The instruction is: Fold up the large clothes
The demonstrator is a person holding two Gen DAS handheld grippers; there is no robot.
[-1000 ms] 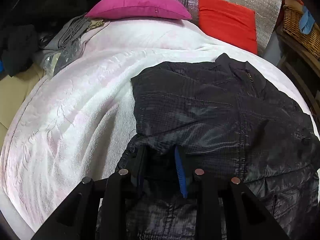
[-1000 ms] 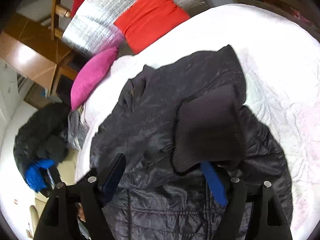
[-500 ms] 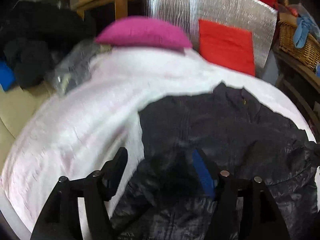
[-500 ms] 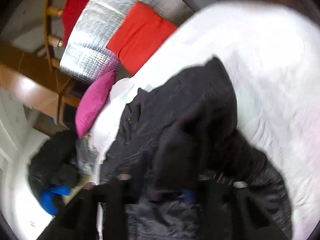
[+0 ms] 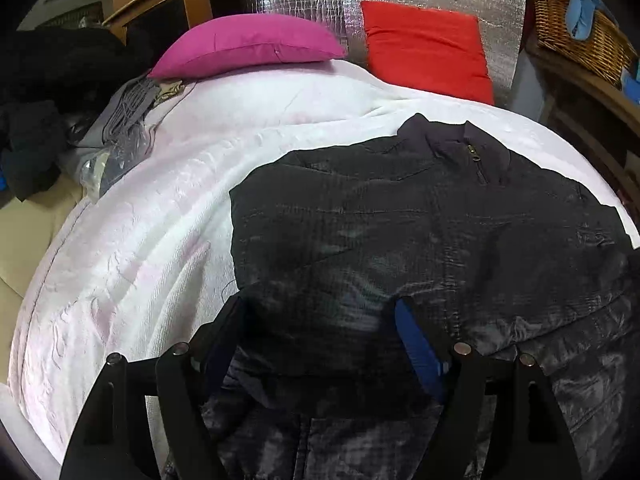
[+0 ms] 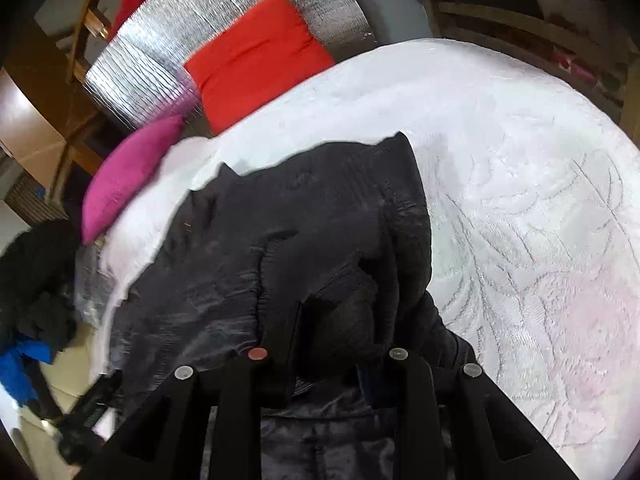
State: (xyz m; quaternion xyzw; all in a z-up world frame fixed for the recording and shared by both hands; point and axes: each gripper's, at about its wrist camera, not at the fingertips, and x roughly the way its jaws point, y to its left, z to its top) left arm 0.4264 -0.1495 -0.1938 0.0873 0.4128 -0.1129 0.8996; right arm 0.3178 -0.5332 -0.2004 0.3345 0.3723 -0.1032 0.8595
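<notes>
Lying spread on white bedspread (image 5: 168, 216), black jacket (image 5: 420, 232), collar toward far pillows, left gripper (image 5: 320, 332) hovering w/ fingers spread wide over near hem, right gripper (image 6: 332, 328) pinching knit cuff (image 6: 344, 320) folded over jacket's right side, pink pillow (image 5: 248, 44) & red pillow (image 5: 428, 48) far.

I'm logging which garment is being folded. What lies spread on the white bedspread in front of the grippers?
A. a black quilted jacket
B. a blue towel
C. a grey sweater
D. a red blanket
A: a black quilted jacket with a zipped collar lies on the white bedspread.
</notes>
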